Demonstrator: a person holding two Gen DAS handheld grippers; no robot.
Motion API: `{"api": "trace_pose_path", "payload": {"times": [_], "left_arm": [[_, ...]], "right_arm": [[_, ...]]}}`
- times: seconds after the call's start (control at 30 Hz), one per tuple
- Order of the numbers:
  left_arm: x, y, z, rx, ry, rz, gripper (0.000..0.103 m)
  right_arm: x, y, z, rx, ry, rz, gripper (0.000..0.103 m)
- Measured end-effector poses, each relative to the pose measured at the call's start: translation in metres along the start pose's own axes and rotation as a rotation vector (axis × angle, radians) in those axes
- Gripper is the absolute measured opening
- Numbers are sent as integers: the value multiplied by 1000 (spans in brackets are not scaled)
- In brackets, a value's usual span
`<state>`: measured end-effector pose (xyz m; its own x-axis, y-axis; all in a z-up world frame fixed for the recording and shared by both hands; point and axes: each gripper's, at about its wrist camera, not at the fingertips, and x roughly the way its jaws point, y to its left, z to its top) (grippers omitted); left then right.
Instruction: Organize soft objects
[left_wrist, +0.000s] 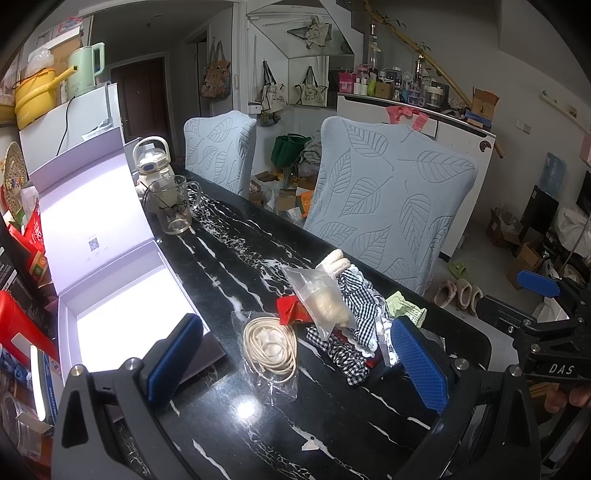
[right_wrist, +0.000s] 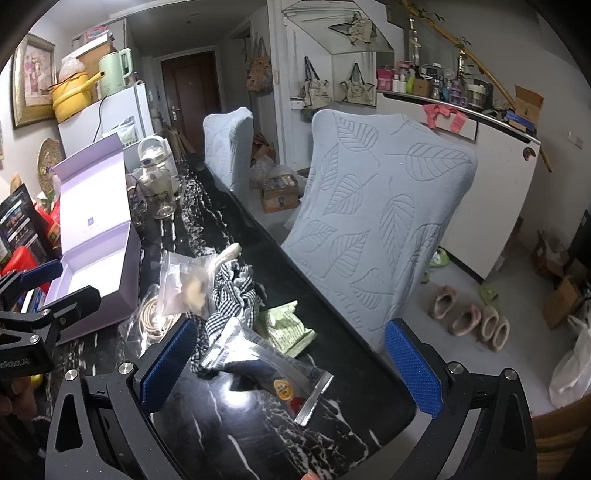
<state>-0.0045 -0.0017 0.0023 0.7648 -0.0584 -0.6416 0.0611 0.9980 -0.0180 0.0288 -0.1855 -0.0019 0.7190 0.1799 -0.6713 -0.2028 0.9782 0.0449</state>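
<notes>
Left wrist view, left to right: open lilac box (left_wrist: 110, 295) at left edge of black marble table (left_wrist: 258, 417). Left gripper (left_wrist: 295, 363) low in frame, jaws spread wide, holding nothing. Between blue pads: bagged coil of cream cord (left_wrist: 269, 349). Just past it, clear bag with pale fluffy thing (left_wrist: 321, 299) lying on checked cloth (left_wrist: 351, 332). Green packet (left_wrist: 406, 308) at right table edge.

Right wrist view: right gripper (right_wrist: 291, 363) jaws spread wide, empty, over shiny foil packet (right_wrist: 258, 363) at frame bottom middle.

table (left_wrist: 229, 254): black, white-veined | cloth (left_wrist: 354, 295): black-white gingham | box (left_wrist: 92, 206): lilac (lid too)
</notes>
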Motion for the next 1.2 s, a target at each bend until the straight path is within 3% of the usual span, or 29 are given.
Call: {"api": "trace_pose_path", "payload": {"times": [0.7,1.2], "left_arm": [[0,-2,-1,-3,3,-5,103],[20,-13,-17,-18,51,-14,103]], "right_arm": [[2,2,1,-4,-3,20,103],[24,-18,-19,-4,32,95,103]]}}
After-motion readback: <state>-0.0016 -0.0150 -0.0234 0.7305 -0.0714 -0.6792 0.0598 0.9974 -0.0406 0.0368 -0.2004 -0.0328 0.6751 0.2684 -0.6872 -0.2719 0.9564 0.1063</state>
